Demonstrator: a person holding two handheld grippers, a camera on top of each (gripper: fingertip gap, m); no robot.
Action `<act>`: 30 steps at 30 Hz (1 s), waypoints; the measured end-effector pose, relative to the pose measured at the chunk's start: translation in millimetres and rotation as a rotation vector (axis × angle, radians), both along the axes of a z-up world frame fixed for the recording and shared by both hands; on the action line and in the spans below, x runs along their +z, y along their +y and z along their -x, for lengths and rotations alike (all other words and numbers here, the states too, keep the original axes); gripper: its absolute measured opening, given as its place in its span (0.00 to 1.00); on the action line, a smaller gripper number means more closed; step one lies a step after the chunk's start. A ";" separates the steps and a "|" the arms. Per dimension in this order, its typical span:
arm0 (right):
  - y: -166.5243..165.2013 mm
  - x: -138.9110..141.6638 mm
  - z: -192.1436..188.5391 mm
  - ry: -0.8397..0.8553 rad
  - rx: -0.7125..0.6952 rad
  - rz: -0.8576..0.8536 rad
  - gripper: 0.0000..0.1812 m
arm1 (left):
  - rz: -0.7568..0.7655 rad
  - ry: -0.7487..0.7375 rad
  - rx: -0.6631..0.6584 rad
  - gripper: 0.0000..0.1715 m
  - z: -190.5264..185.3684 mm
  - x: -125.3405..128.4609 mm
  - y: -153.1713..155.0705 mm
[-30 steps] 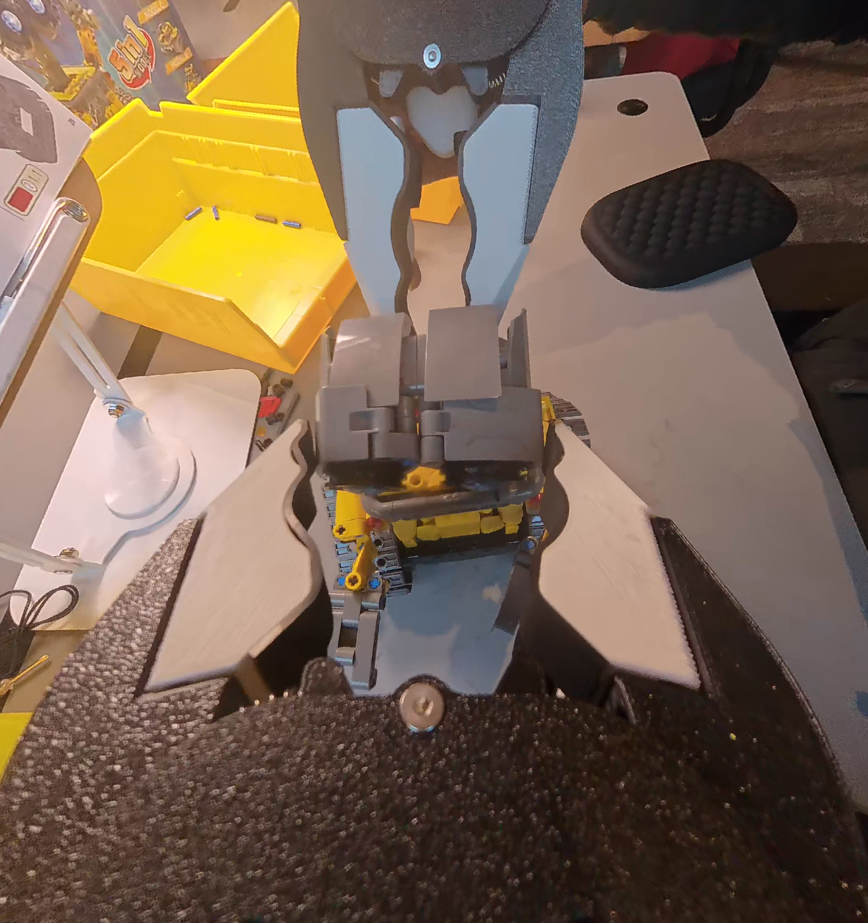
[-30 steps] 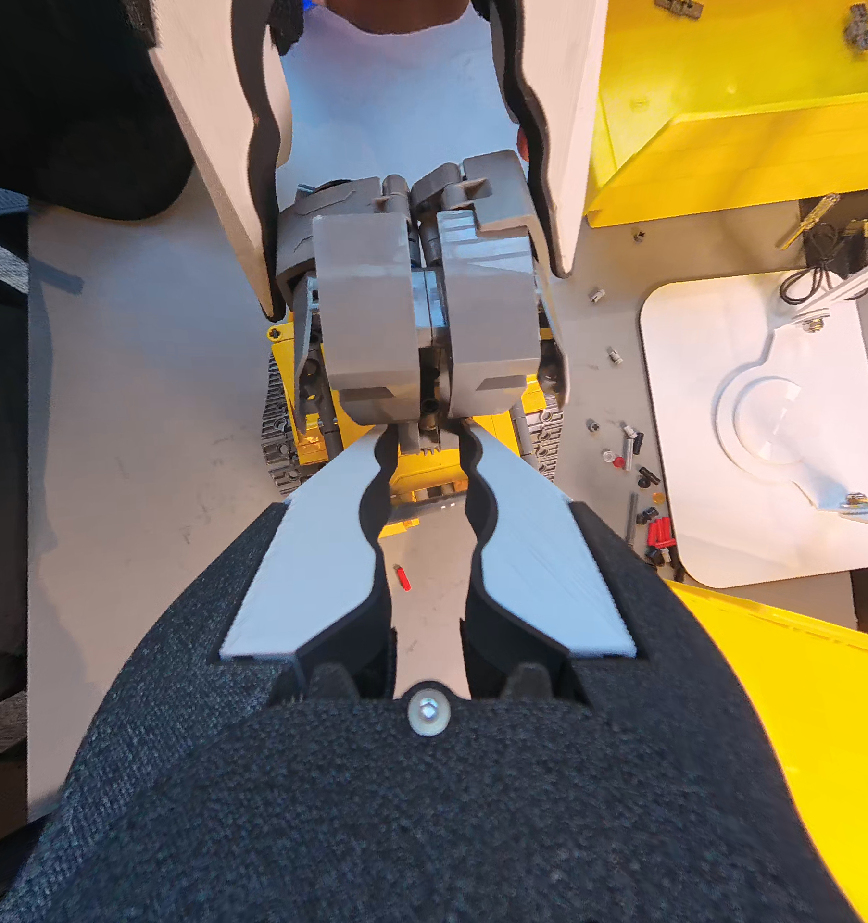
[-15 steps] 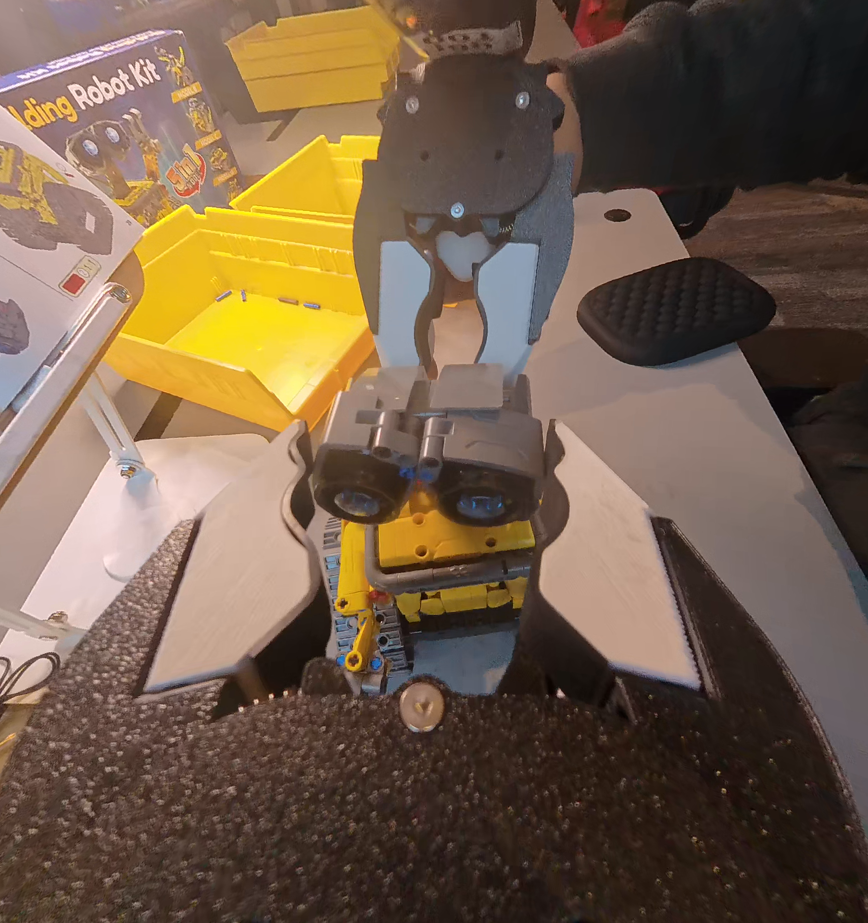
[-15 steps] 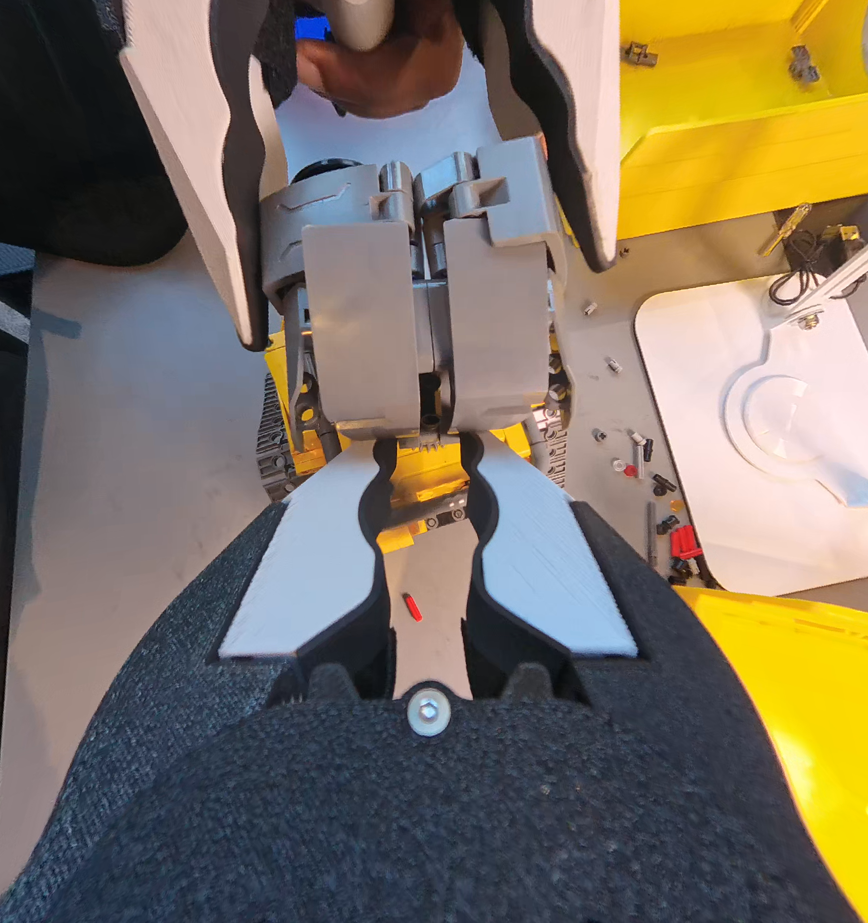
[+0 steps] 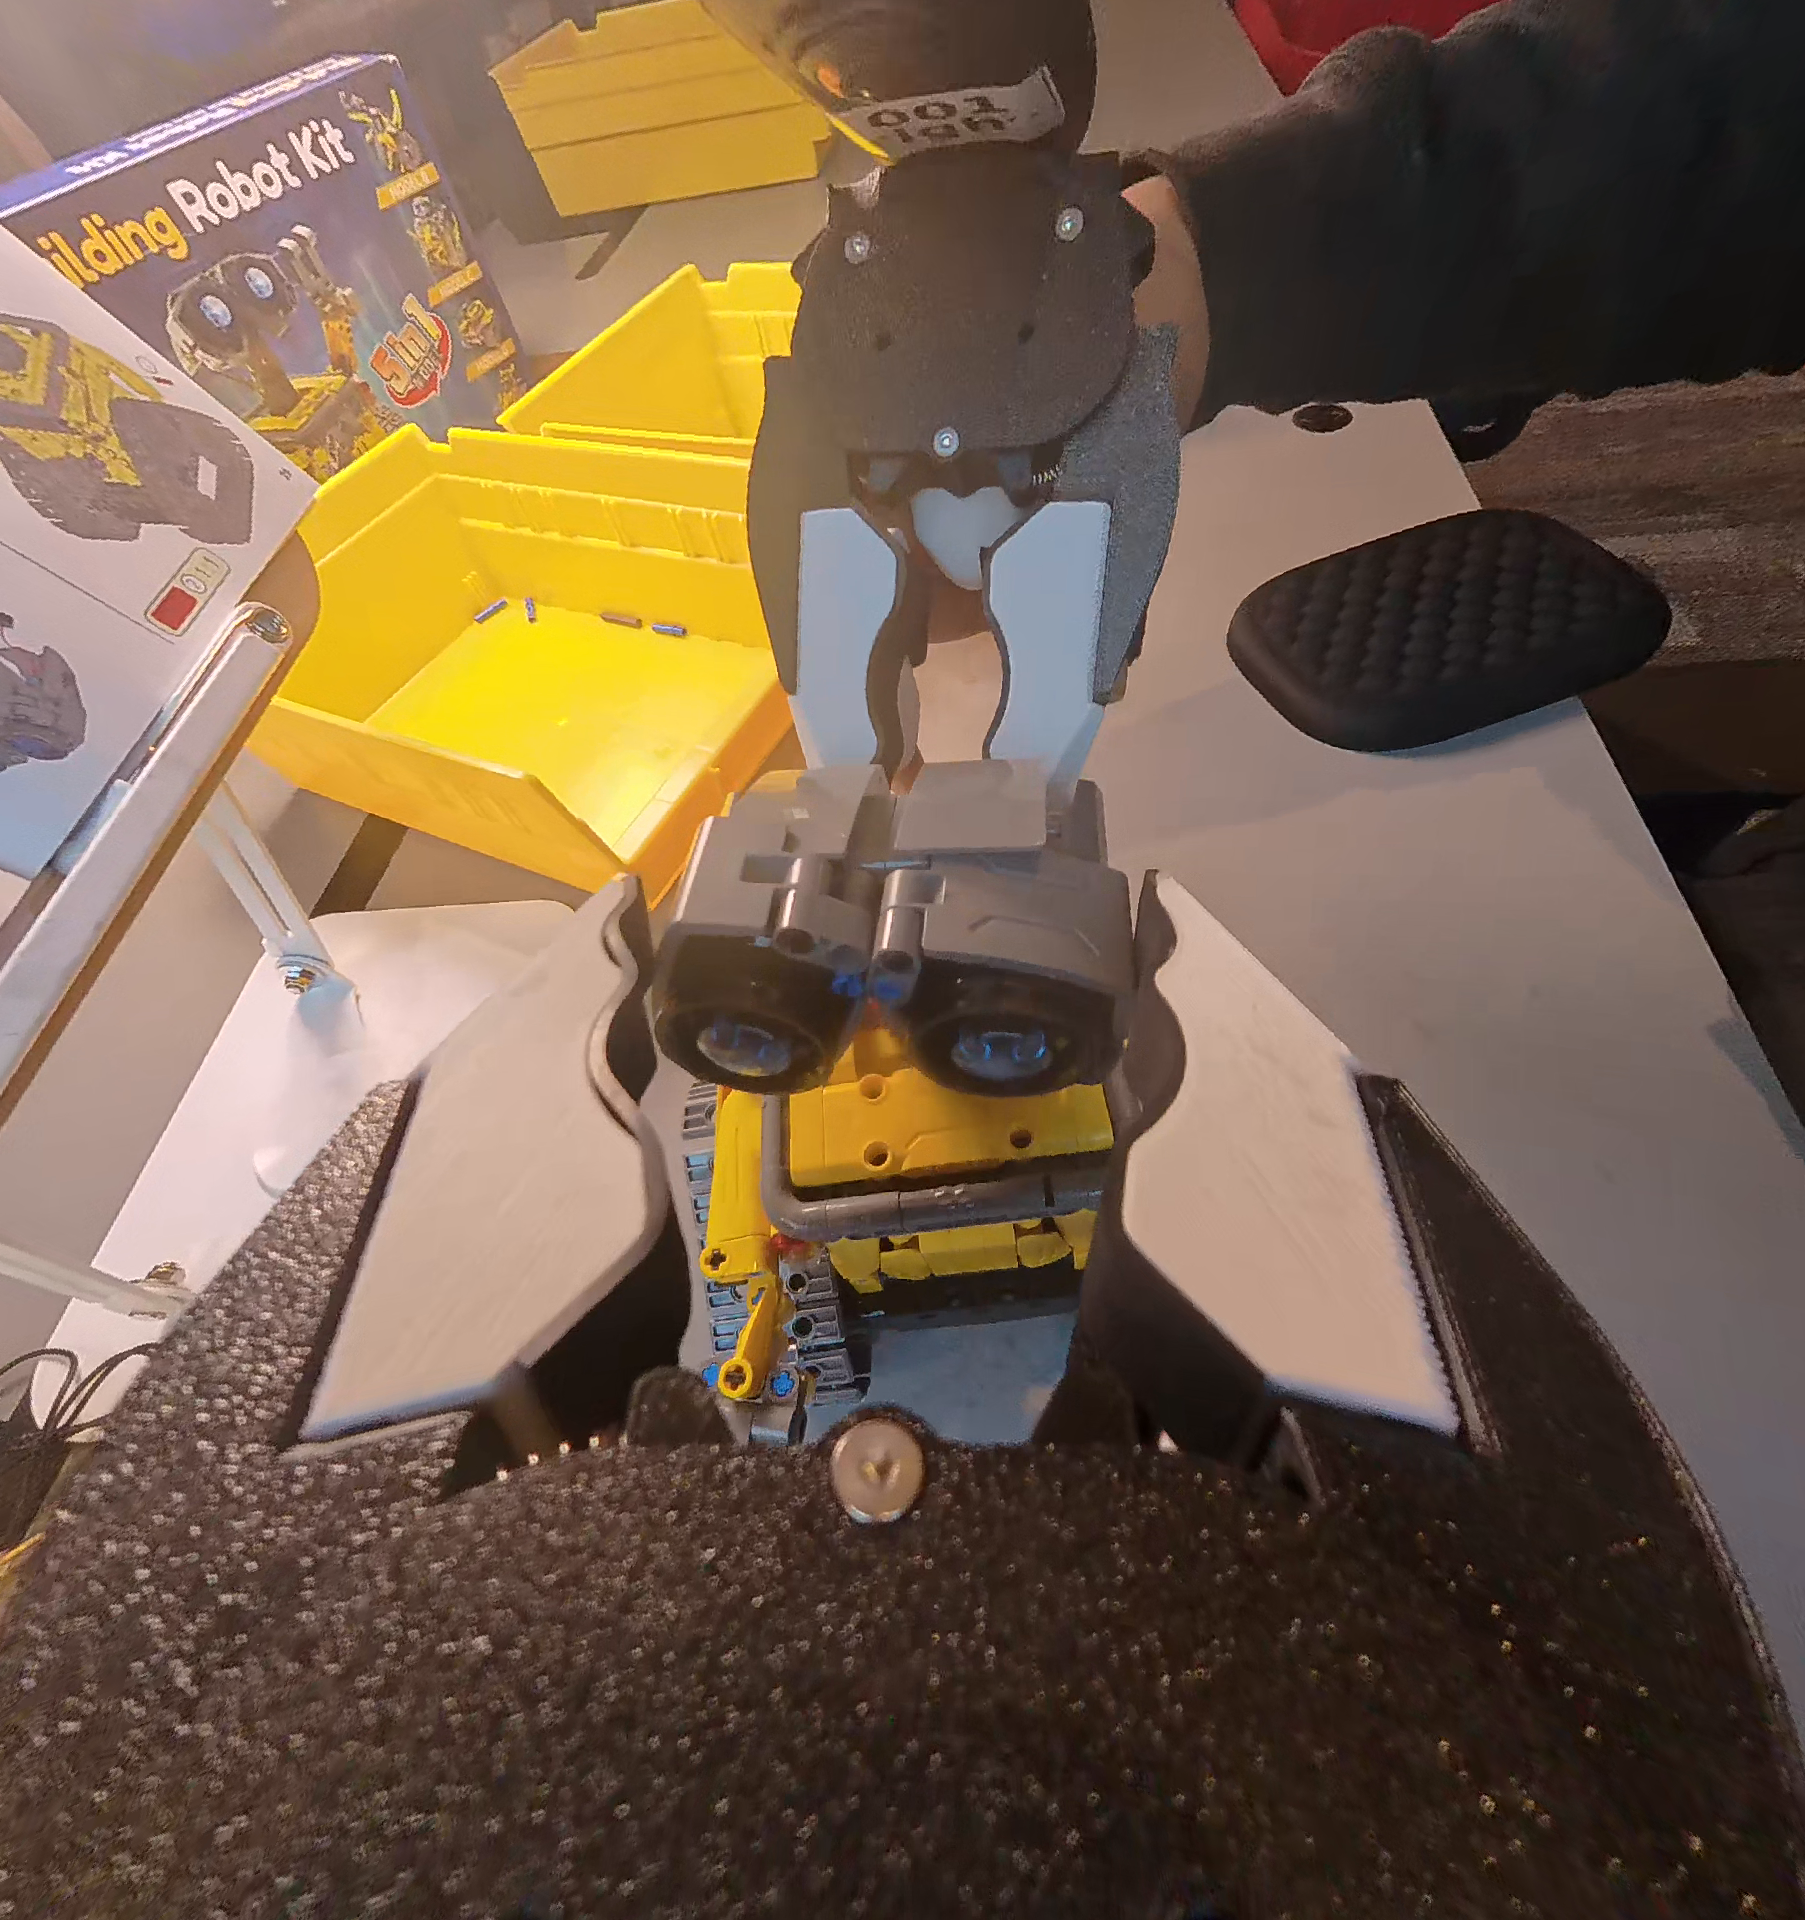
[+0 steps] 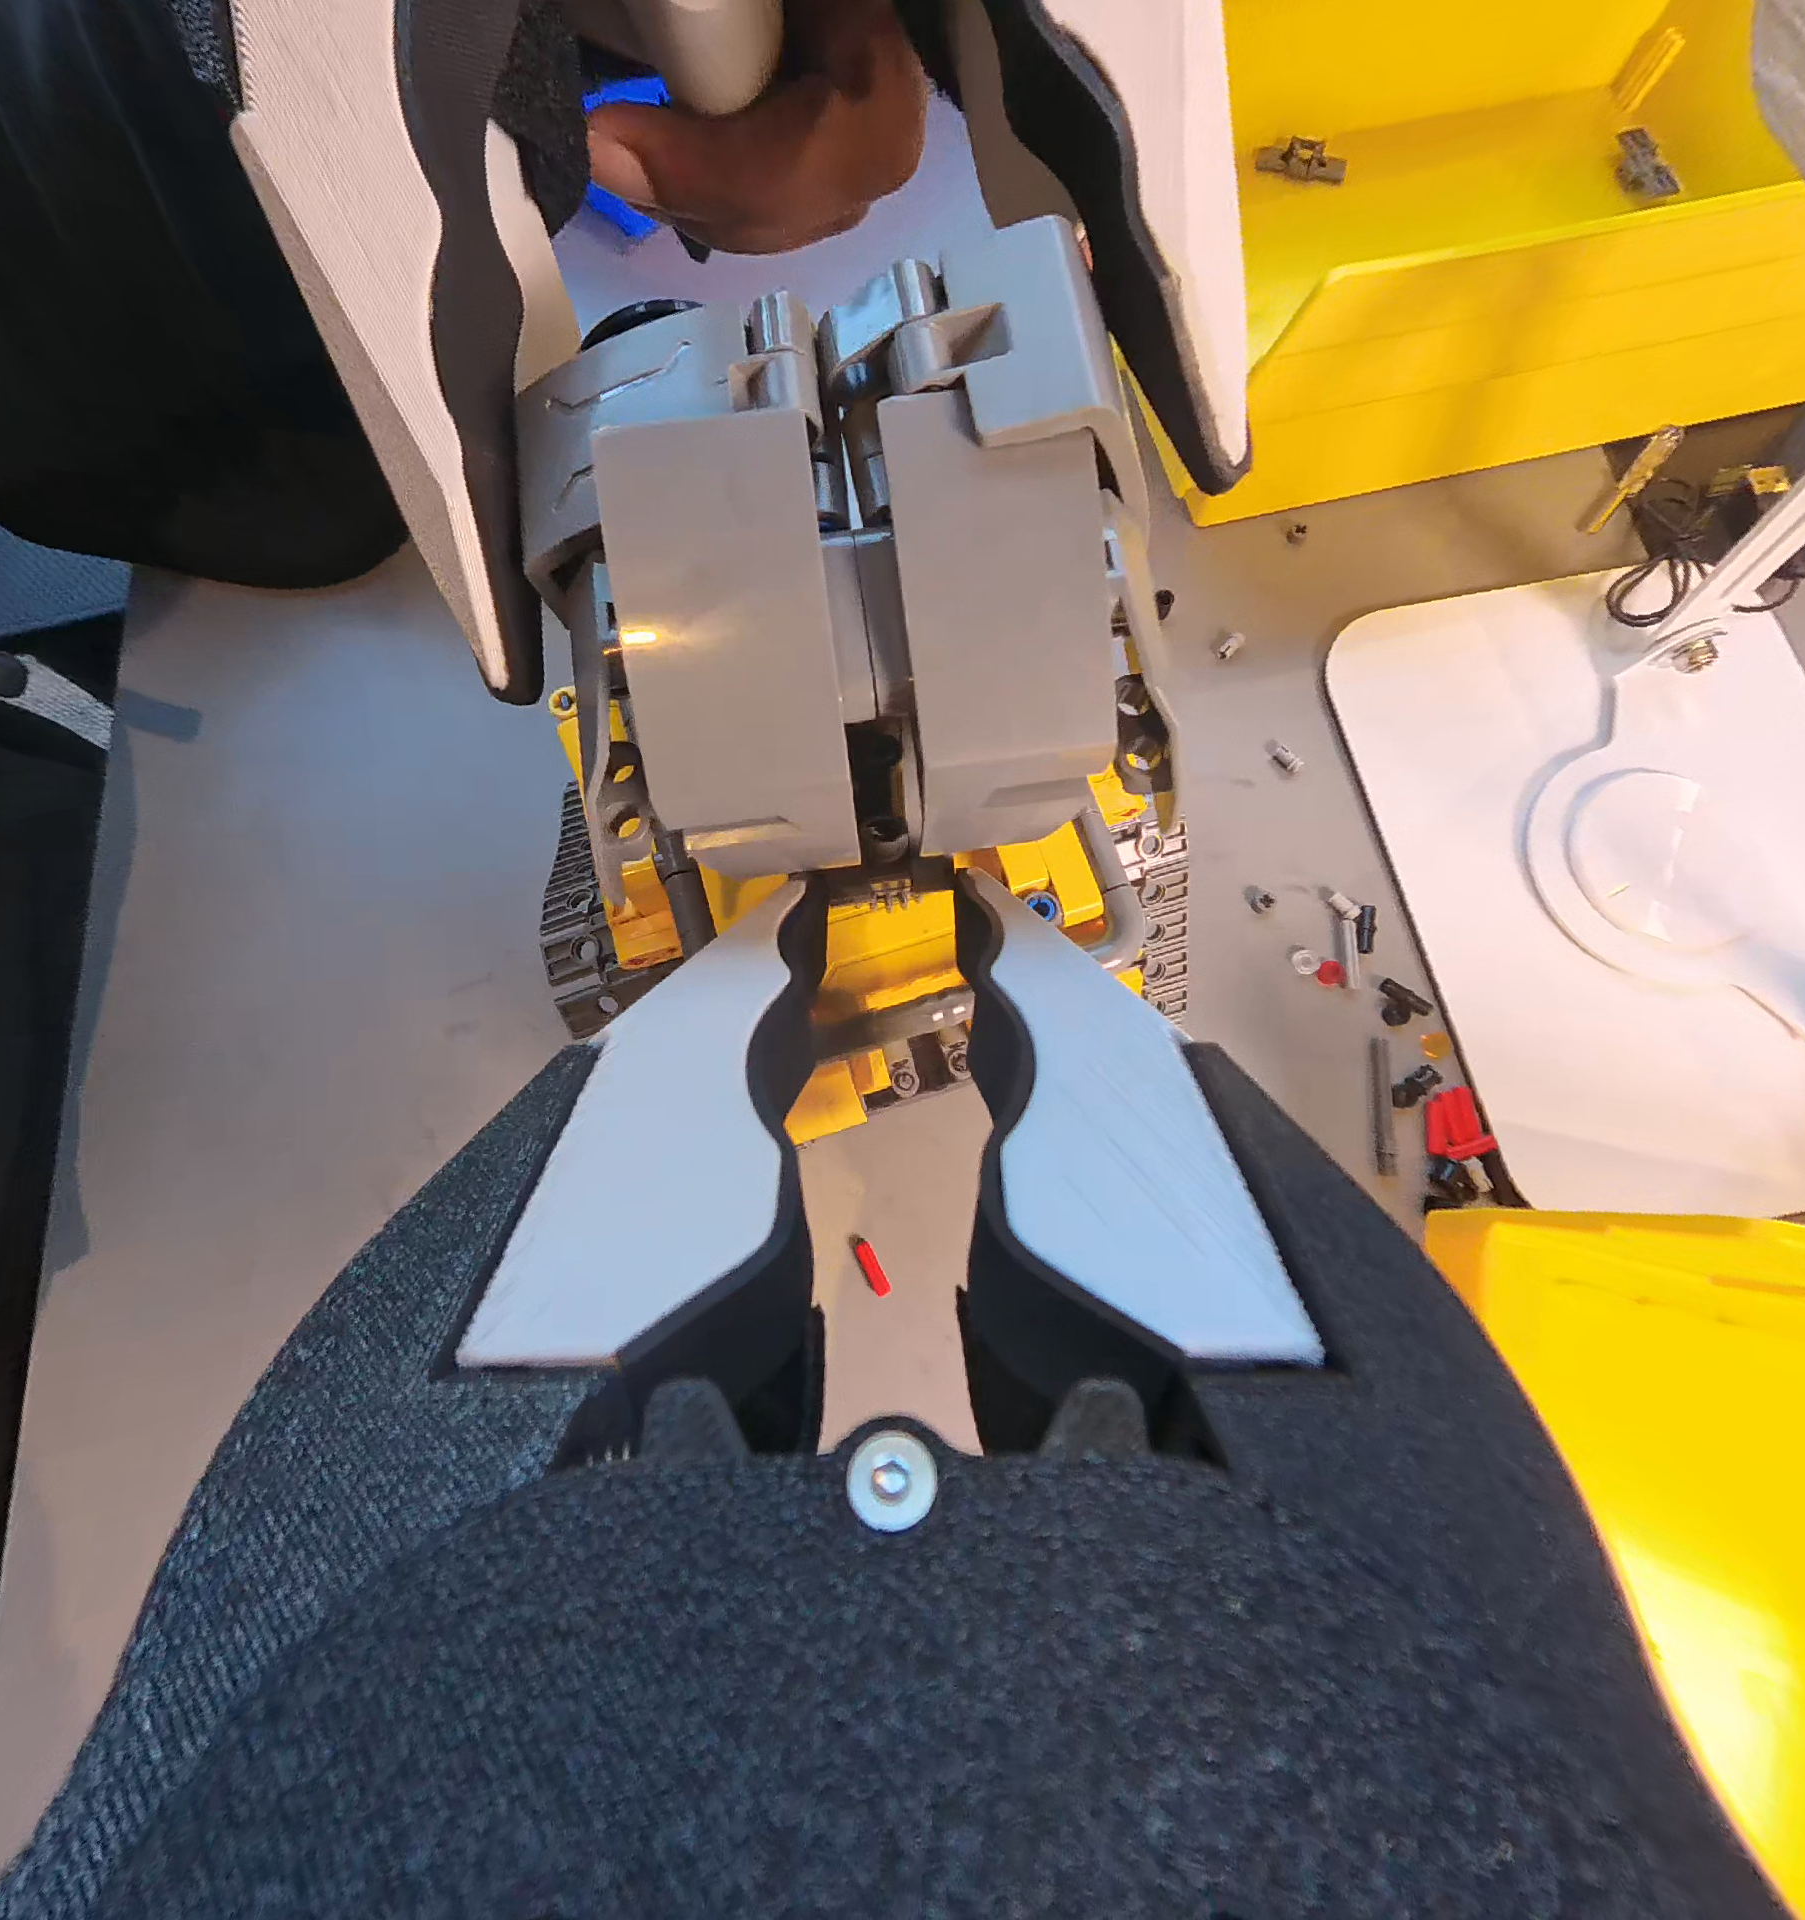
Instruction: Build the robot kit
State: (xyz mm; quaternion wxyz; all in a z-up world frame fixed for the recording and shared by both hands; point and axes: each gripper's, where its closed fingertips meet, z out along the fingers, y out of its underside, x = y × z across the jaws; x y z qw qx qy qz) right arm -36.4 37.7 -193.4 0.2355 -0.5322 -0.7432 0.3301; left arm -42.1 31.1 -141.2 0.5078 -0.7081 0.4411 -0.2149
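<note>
Left gripper (image 5: 893,997) jaws spread wide either side of the toy robot (image 5: 893,1049)'s grey binocular head, fingers (image 5: 524,1122) flanking it; contact unclear, so can't tell if it's gripped or just bracketed. Right gripper (image 6: 882,904) comes in from the back, jaws nearly together, tips at the head's rear lower edge by the neck; whether it pinches anything I can't tell. Robot stands upright on its tracks on the grey table (image 6: 285,883), yellow bin (image 5: 524,717) behind, loose small parts (image 6: 1397,1029) just beside.

Warm yellow light fills both views. The yellow bin (image 5: 524,717) glows brightly. Edges bend outward, and nearby things look blurry.
</note>
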 end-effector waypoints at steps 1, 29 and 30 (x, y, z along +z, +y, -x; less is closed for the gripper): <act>0.2 -0.4 -0.1 -0.003 0.002 -0.002 0.13 | -0.002 -0.010 0.000 0.53 -0.8 0.6 0.6; 18.6 -5.5 -45.7 0.111 -0.262 -0.179 0.17 | 0.024 0.117 0.134 0.54 5.5 -6.1 8.0; 26.6 -5.7 -44.8 0.112 -0.272 -0.181 0.15 | 0.030 0.140 0.169 0.54 9.1 -8.3 11.1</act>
